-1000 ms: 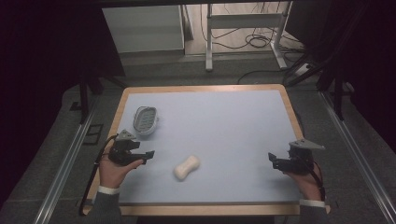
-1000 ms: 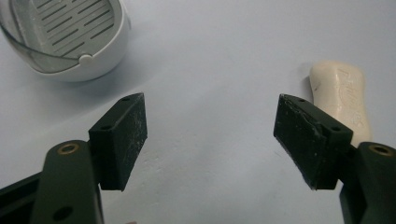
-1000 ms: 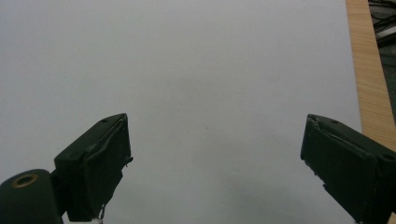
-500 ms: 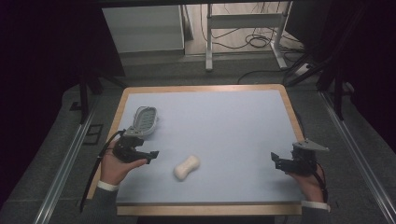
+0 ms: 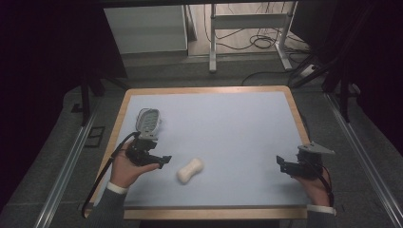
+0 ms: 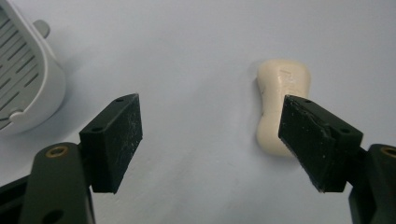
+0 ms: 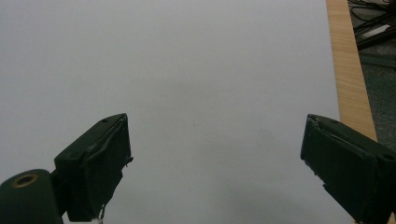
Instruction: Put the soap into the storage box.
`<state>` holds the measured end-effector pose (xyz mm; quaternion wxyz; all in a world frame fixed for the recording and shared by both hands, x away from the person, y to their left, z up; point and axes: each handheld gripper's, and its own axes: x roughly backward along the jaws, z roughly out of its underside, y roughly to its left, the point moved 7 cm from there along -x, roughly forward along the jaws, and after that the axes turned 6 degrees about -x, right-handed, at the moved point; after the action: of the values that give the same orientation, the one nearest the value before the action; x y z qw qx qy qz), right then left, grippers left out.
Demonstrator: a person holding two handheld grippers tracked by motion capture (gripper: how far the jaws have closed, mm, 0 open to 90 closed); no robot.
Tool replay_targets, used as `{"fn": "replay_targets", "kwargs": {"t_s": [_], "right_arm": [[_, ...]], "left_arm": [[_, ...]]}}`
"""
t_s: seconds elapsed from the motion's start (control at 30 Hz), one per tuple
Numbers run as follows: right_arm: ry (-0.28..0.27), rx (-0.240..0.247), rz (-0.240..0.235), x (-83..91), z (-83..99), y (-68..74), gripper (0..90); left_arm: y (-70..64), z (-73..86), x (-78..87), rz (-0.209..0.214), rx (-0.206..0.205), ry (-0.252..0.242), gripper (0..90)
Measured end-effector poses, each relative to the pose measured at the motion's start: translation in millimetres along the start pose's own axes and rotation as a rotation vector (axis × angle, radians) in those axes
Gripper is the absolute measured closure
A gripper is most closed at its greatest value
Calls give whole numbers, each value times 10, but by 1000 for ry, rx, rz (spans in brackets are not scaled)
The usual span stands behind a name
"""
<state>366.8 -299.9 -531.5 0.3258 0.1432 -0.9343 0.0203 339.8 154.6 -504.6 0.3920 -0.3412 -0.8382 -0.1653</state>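
A cream, bone-shaped bar of soap [image 5: 190, 170] lies on the pale blue table top [image 5: 228, 123], left of centre near the front. My left gripper [image 5: 164, 160] is open just to its left, jaws pointing at it. In the left gripper view the soap [image 6: 282, 88] lies beyond the right jaw, partly hidden by it, and nothing sits between the jaws of the left gripper [image 6: 210, 137]. A grey-white slotted soap dish [image 5: 148, 120] stands behind the left hand. My right gripper [image 5: 281, 164] is open and empty at the front right, over bare table.
In the left gripper view the slotted dish [image 6: 23, 88] is close on the left. The table's wooden rim [image 7: 350, 70] runs just past the right jaw of the right gripper [image 7: 215, 163]. Beyond the table are a dark floor, cables and metal frame legs [image 5: 247, 33].
My left gripper has edged to the right, closer to the soap. The right gripper has slid slightly toward the table's front edge. Soap and dish have not moved.
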Motion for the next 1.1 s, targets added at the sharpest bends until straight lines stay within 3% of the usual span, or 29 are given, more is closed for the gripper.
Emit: {"fn": "replay_targets", "kwargs": {"t_s": [0.43, 0.7, 0.8, 1.1], "right_arm": [[3, 8, 3, -5, 7, 9, 83], [7, 9, 3, -12, 13, 13, 83], [11, 15, 5, -24, 19, 17, 83], [9, 19, 2, -24, 14, 44, 83]], "left_arm": [[-162, -94, -85, 31, -27, 6, 218], [-274, -151, -202, 50, -47, 24, 220], [-357, -244, -266, 58, -81, 37, 220], [-445, -314, -414, 73, -93, 61, 223]]}}
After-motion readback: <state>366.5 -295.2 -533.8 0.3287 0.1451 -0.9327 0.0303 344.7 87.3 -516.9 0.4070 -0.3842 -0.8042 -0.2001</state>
